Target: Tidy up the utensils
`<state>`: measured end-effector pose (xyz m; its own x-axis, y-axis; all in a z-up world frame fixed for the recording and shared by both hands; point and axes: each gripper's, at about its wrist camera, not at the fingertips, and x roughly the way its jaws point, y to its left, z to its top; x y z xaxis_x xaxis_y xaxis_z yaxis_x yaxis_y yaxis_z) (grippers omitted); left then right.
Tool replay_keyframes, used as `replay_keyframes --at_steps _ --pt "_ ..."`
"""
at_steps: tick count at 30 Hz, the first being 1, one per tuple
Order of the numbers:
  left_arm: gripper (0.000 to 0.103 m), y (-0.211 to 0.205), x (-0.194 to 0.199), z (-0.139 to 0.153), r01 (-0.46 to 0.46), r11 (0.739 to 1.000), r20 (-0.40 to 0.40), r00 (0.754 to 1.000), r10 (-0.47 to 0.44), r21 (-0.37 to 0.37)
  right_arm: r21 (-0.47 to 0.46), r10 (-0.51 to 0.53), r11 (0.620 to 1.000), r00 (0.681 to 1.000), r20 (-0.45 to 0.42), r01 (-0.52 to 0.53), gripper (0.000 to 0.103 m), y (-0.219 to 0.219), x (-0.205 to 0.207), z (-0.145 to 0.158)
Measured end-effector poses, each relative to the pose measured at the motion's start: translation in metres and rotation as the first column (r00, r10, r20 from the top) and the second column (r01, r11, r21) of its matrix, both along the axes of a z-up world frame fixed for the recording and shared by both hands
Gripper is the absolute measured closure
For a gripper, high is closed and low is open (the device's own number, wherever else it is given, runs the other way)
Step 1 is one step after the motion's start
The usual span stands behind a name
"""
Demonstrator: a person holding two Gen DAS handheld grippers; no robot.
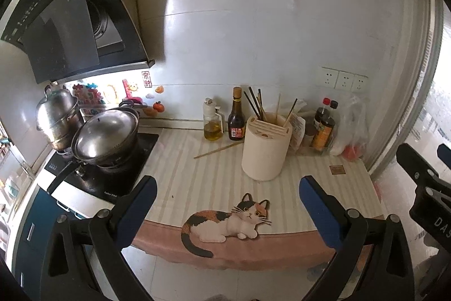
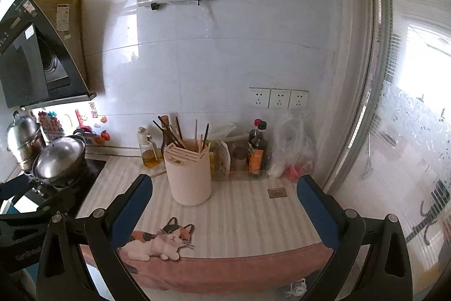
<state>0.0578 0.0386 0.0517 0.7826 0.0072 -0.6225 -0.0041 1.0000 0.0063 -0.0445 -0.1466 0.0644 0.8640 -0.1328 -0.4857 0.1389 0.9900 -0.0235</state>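
A cream utensil holder (image 1: 265, 148) (image 2: 189, 174) stands on the striped counter mat, with several dark and wooden chopsticks (image 1: 258, 105) (image 2: 172, 133) upright in its slots. One loose wooden chopstick (image 1: 218, 150) lies flat on the mat left of the holder, its end just showing as the chopstick tip (image 2: 158, 174) in the right wrist view. My left gripper (image 1: 227, 189) is open, hovering before the counter's front edge with nothing between its fingers. My right gripper (image 2: 225, 188) is open too and empty, facing the holder.
An oil bottle (image 1: 212, 120) and dark sauce bottle (image 1: 236, 117) stand behind the loose chopstick. More bottles (image 1: 324, 129) and a plastic bag (image 1: 351, 131) crowd the back right. Pots (image 1: 104, 134) sit on the stove at left. A cat-print mat (image 1: 225, 222) covers the counter.
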Motion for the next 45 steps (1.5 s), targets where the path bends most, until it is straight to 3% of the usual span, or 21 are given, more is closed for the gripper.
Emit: replay_keyframes --at_steps 13,45 --pt "0.000 0.000 0.006 0.001 -0.030 0.999 -0.012 0.999 0.031 0.010 0.008 0.026 1.000 0.999 -0.029 -0.026 0.000 -0.006 0.022 -0.002" --pt "0.000 0.000 0.011 0.006 -0.035 0.999 -0.005 0.999 0.035 0.024 0.006 0.029 1.000 0.999 -0.045 -0.029 0.000 -0.006 0.027 -0.007"
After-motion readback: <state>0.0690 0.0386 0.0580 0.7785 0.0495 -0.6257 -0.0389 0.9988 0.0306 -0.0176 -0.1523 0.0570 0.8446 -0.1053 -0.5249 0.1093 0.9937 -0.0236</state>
